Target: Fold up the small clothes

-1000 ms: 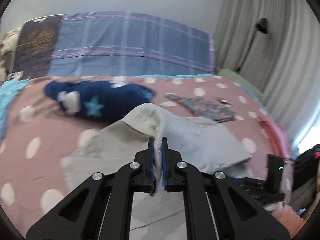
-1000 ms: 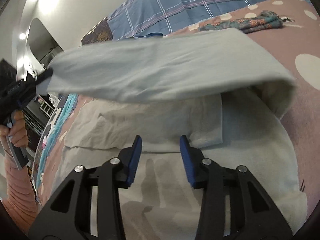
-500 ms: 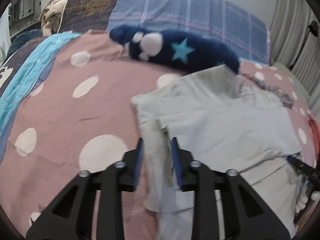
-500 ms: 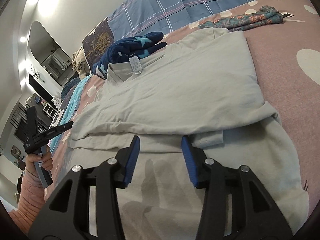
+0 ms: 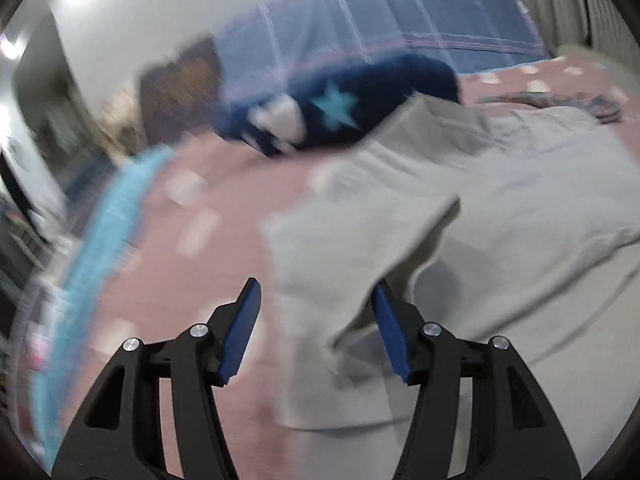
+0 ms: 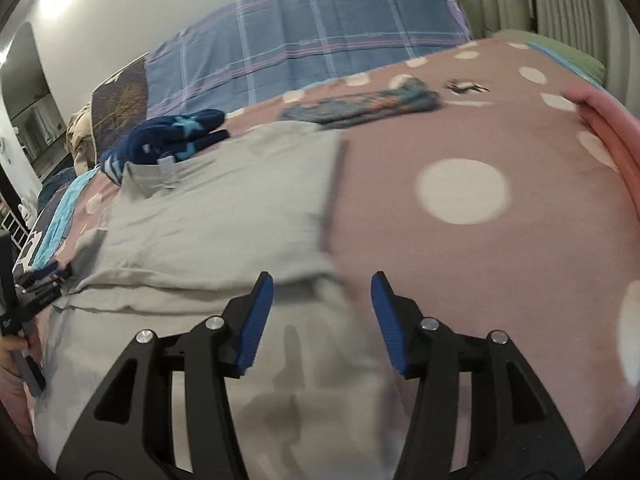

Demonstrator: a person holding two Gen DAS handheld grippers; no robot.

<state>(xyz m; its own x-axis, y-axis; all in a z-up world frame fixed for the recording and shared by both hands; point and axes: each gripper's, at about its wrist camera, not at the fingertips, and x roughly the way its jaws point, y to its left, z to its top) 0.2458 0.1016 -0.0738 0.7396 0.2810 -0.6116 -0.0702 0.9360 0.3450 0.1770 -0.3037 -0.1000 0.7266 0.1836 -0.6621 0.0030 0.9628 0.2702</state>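
Shirt: the grey shirt [image 6: 224, 216] lies folded on the pink spotted bed cover [image 6: 500, 264], just beside the dark blue star clothes [image 6: 176, 136].
Left gripper: my left gripper [image 5: 316, 312] has just been opening; the shirt's edge sits loose between the jaws.
Right gripper: my right gripper [image 6: 322, 304] has just been opening too, and holds nothing, over the shirt's right edge.

No legible text, white neck tag [image 6: 166, 165] on grey shirt [image 6: 224, 216] too blurred to read
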